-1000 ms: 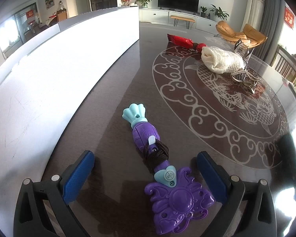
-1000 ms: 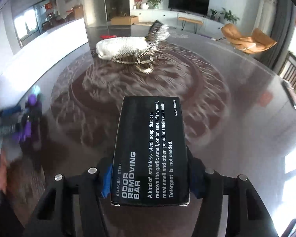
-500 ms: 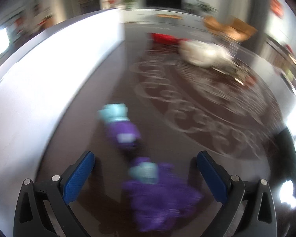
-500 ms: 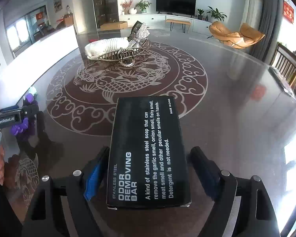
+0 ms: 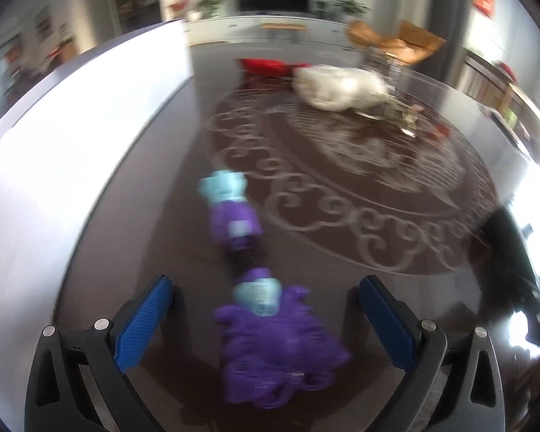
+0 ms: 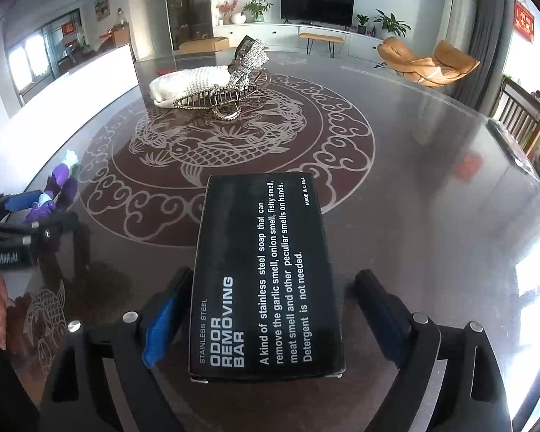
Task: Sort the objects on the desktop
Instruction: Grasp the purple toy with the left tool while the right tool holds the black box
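Observation:
A purple and teal toy wand [image 5: 255,284] lies on the dark table [image 5: 342,252], blurred by motion, its ornate head between the fingers of my open left gripper [image 5: 266,309]. The wand also shows in the right wrist view [image 6: 55,190] beside the left gripper [image 6: 14,223]. My right gripper [image 6: 270,309] is open, its jaws standing off both sides of a black box marked "Odor Removing Bar" [image 6: 266,280], which lies flat on the table.
A white knitted cloth [image 6: 190,84], a silver hair claw [image 6: 219,99] and a glittery clip [image 6: 250,57] lie at the far middle. A red object [image 5: 266,66] lies behind the cloth. A white wall panel [image 5: 71,136] borders the table's left.
My right gripper has opened off the black box, which now lies on the table. The left gripper has shifted over the wand, with motion blur.

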Available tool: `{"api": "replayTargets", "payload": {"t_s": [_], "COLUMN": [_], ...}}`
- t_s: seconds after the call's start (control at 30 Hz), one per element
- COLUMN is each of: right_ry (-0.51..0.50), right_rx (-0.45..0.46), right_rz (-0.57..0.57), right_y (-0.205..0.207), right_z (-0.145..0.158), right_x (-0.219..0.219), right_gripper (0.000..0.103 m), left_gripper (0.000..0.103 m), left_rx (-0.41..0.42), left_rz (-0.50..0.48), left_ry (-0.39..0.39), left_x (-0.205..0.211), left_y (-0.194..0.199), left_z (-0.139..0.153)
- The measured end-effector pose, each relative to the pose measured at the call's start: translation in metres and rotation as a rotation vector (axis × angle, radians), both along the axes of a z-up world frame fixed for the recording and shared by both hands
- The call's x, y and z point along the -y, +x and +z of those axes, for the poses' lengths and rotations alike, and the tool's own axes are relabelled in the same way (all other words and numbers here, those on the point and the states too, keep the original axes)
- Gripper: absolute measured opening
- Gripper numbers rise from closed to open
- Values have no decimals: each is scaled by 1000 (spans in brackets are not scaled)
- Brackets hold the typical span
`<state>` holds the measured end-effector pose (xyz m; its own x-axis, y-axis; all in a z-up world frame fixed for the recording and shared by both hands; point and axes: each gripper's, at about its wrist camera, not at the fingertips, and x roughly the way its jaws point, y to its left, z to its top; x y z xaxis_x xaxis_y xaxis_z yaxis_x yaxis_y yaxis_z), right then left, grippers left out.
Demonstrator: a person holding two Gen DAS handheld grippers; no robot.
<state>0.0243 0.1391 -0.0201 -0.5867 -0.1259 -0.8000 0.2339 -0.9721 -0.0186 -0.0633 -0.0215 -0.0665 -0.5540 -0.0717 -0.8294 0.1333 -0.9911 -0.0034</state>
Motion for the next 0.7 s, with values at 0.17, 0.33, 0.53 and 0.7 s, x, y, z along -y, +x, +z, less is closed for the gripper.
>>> {"api": "replayTargets", "payload": {"t_s": [0.17,0.33,0.53,0.7], "right_ry": [0,-1,-2,-1], "right_rx": [2,3,6,8], "right_rz": [-2,-1,6,12], "right_y": [0,0,0,0], "right_z": [0,0,0,-1], "right_x": [1,1,2,4], "right_gripper": [92,93,95,96], "left_gripper": [103,103,66,61], "left_rx": [4,5,-31,-23], "left_rz": [116,100,-131,-275], "left_ry": [6,7,-11,10], "left_x": [25,25,-18,-35], "left_y": [5,7,21,24], "left_z": [0,0,6,10]}}
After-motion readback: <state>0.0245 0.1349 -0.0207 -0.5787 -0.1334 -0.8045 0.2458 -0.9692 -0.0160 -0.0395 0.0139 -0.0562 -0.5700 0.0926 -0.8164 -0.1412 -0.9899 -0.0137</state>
